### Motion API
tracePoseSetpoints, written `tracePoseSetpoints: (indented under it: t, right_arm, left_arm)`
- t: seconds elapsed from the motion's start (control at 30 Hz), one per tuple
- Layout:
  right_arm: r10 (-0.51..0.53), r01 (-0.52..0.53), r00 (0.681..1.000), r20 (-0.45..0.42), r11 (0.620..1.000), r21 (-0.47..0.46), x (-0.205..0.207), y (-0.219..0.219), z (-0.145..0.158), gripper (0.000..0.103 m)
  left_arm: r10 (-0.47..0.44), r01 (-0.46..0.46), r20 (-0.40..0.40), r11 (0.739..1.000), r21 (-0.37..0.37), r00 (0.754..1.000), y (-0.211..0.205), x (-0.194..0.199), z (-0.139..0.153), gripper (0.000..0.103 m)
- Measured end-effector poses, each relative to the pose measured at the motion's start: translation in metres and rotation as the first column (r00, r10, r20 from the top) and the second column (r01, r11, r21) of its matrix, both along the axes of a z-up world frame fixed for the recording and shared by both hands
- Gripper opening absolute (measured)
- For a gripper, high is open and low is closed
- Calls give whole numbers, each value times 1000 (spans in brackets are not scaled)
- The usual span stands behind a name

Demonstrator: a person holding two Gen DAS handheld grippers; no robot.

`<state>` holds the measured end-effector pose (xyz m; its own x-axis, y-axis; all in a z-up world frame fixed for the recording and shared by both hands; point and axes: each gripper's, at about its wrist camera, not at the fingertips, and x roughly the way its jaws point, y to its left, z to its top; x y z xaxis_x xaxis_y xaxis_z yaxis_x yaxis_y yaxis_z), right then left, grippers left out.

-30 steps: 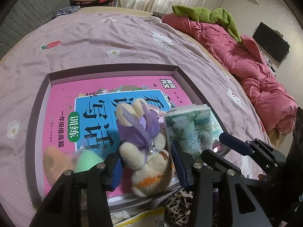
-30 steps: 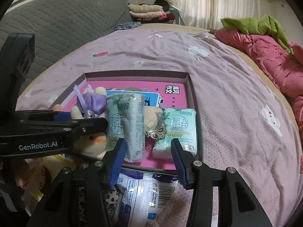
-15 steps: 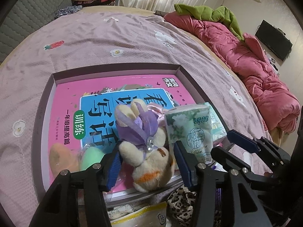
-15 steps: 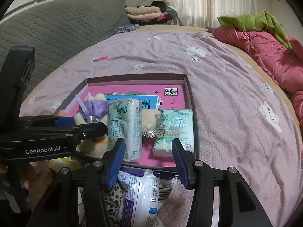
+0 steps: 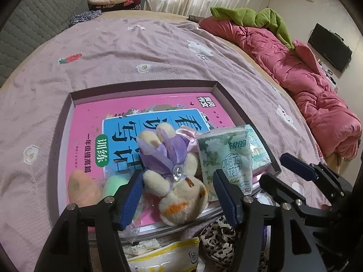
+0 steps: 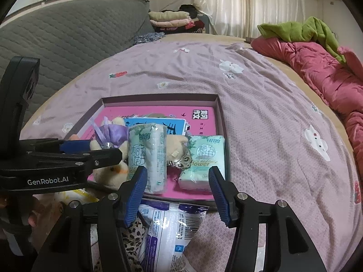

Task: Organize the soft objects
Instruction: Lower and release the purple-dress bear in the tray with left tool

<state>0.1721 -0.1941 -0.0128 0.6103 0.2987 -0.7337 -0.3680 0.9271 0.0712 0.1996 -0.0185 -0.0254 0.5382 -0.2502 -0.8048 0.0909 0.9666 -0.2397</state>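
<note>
Sponges (image 5: 85, 187) in the tray's (image 5: 145, 85) near-left corner are seen only from the left wrist; a flat tissue pack (image 6: 205, 162) is fully shown only from the right. Both grippers, left (image 5: 178, 196) and right (image 6: 178, 192), are opening at the tray's near edge, pads clear of the bunny (image 5: 179, 181) and upright tissue pack (image 6: 148, 156) inside it. Bare sheet (image 6: 261, 113) is left beyond the tray.

Cream plush rabbit (image 5: 181, 188) with purple bow, pink book (image 5: 90, 122), leopard-print cloth (image 5: 217, 238)
</note>
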Motion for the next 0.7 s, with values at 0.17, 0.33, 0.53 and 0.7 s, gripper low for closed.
tracePoseSetpoints:
  t: [0.17, 0.33, 0.53, 0.7]
  right_arm:
    - [-4, 4, 1000, 10, 1000, -11, -4, -2, 4, 63]
    - [-19, 20, 1000, 18, 1000, -8, -7, -7, 8, 65]
    - [-40, 41, 999, 26, 999, -11, -11, -12, 12, 67]
    - [-41, 42, 998, 46, 999, -16, -17, -12, 18, 72]
  left_arm:
    - [8, -8, 6, 1000, 4, 1000, 0, -4, 5, 65]
    - [14, -14, 15, 1000, 3, 1000, 1, -9, 11, 65]
    - [27, -27, 23, 1000, 8, 999, 6, -15, 16, 65]
    - [37, -37, 40, 999, -3, 999, 9, -26, 25, 65]
